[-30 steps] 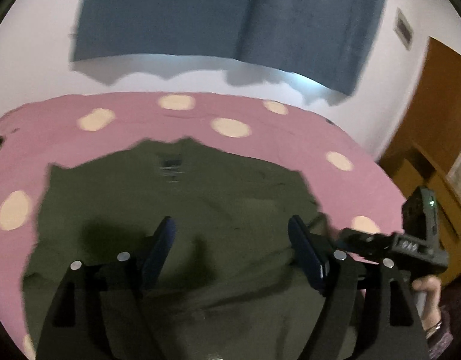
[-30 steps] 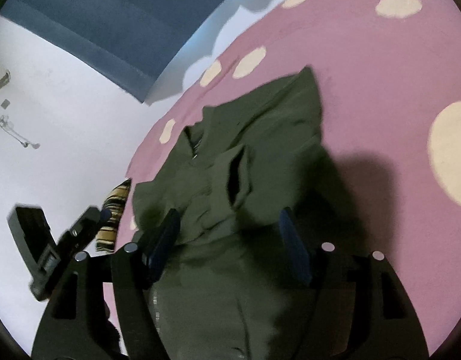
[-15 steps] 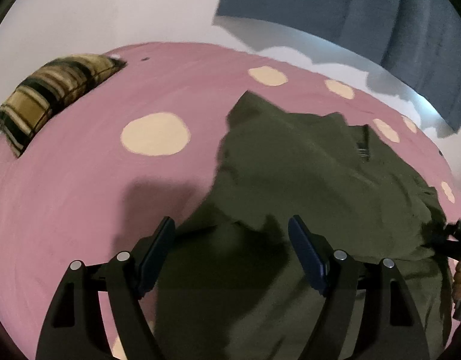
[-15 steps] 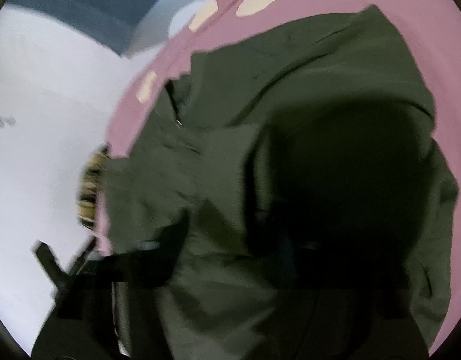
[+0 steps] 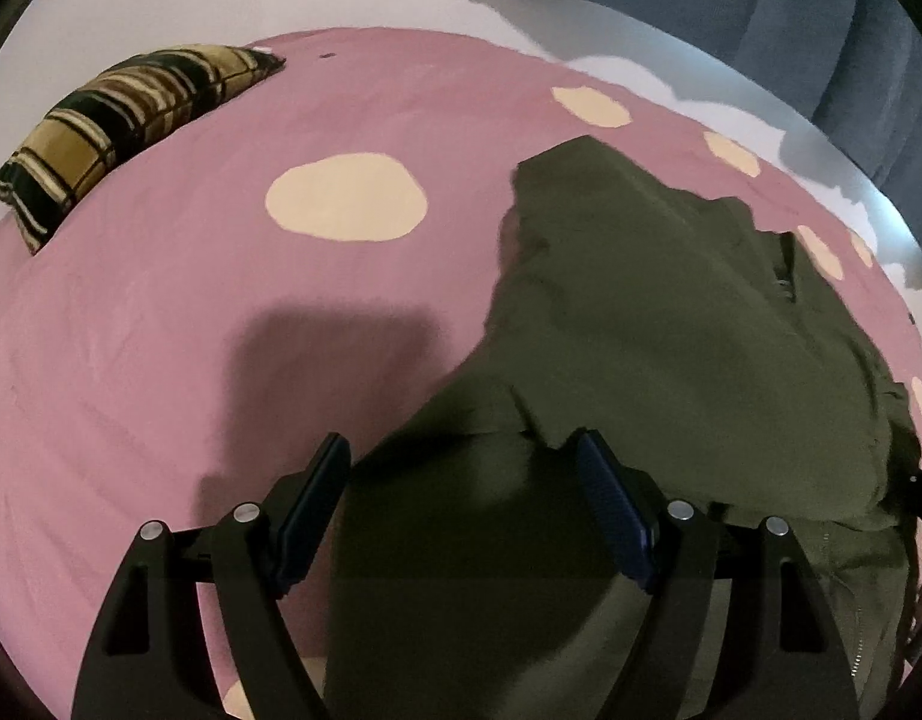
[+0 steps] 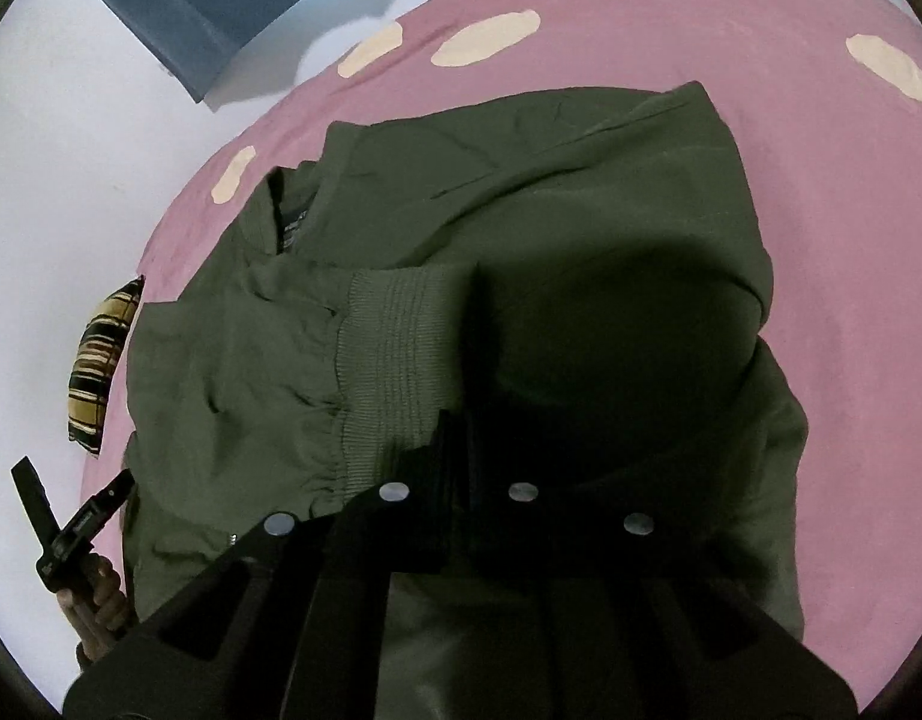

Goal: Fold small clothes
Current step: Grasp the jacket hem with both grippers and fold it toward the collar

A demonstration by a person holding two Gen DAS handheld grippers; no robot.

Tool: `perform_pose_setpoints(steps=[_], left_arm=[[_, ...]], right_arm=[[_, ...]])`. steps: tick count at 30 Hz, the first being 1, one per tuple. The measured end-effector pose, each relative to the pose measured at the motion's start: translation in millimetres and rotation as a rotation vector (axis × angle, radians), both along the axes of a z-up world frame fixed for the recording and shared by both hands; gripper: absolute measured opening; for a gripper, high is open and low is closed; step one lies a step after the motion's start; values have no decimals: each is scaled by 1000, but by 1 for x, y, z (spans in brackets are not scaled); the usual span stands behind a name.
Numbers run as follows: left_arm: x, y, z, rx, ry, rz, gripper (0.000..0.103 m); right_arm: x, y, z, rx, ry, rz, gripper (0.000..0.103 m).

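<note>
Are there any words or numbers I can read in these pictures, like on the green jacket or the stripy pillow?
None can be read.
Green jacket: a small dark label inside the collar shows pale marks, too small and blurred to read.
Stripy pillow: only stripes, no words.
Pink sheet: only cream spots, no words.
Left gripper and right gripper: no writing shows.
</note>
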State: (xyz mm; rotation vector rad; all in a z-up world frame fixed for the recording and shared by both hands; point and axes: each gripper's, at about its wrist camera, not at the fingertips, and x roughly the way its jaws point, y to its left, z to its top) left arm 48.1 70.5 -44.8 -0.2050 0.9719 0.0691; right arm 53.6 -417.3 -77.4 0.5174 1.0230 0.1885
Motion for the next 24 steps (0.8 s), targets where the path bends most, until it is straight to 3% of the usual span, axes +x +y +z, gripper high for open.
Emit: perform_pose_setpoints(steps=[4,15,17,20,22,24], left_arm=[[1,7,-5,-24,20,16,77],[2,3,-5,1,35,5,78],[1,6,-2,-23,39,-3,78],[-6,13,7,-73,24,-20,78],[-14,18,15,-102,7,-40,78],[-26,24,22,-124,-13,-78,78]], right_arm=[[-2,1,1,-16,-5,-6,3],[-7,-7,1,42,-3,-51,2],[-11,-13,4,36,-6,-70,3],[-30,-30,13,113,-37,-76,4],[-47,-39,21,121,-62,-70,12],[-66,-47,26,140,-74,-62,31]])
